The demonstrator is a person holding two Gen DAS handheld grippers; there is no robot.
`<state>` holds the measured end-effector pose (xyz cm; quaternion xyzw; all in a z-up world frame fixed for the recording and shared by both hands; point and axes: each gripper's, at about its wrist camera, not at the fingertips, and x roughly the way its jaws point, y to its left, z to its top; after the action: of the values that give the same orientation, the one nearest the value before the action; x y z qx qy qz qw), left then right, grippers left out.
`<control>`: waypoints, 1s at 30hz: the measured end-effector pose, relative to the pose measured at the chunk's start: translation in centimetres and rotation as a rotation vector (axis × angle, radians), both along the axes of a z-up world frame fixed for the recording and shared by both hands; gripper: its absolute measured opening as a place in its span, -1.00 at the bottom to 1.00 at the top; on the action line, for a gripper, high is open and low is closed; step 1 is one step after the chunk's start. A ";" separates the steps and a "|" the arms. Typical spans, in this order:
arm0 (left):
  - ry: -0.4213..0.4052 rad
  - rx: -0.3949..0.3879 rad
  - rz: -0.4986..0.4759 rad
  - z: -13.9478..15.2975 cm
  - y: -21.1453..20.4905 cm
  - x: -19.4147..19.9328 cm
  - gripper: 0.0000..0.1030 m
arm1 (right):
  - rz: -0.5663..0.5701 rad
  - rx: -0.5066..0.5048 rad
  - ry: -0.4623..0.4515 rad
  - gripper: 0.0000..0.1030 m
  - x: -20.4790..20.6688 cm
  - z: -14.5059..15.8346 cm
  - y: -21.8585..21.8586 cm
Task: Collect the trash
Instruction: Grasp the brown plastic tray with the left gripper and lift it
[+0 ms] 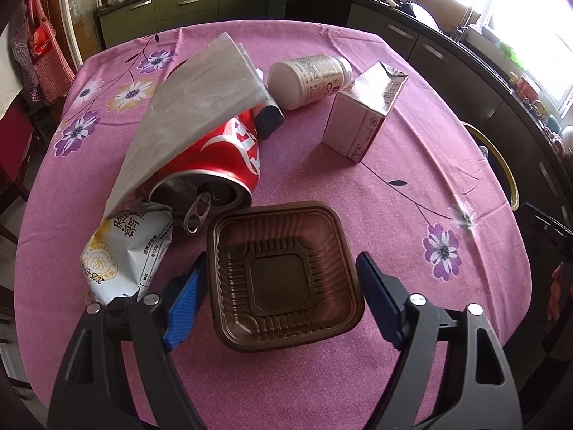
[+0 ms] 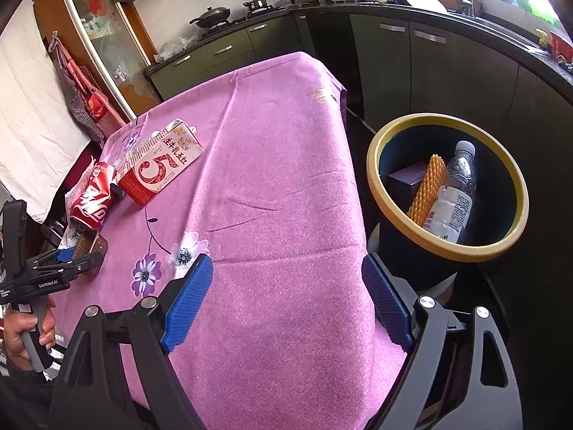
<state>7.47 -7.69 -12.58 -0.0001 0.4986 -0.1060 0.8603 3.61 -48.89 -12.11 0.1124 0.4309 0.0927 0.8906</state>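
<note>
Already, the bin (image 2: 447,247) beside the table at three o'clock holds a bottle (image 2: 454,193); the left gripper (image 1: 283,301) straddles a brown tray (image 1: 286,279), pads not visibly pressing. The right gripper (image 2: 286,304) hangs spread and empty. Can (image 1: 218,157), carton (image 1: 361,114), jar (image 1: 308,79) and wrapper (image 1: 125,251) remain.

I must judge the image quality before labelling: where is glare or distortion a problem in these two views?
Left wrist view: the window is blown out white at upper right, and the fisheye bends the table edges; the brown tray stays sharp. Right wrist view: glare again at upper right, curved cabinets, but the bin contents are readable.
</note>
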 end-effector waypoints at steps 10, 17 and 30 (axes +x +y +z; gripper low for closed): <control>-0.005 -0.012 -0.037 0.2 -0.1 -0.4 0.33 | 0.005 0.002 -0.013 0.63 -0.3 0.6 0.4; -0.038 -0.030 -0.074 1.7 -0.4 -1.3 0.33 | 0.014 -0.002 -0.013 0.63 -0.1 0.7 0.9; -0.124 -0.063 -0.196 5.8 -3.6 -1.9 0.32 | 0.001 0.003 -0.033 0.63 -0.6 1.4 0.4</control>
<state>5.56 -11.24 -6.74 0.0283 0.4383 -0.2047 0.8747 2.99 -48.49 -10.67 0.1118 0.4162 0.0957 0.8973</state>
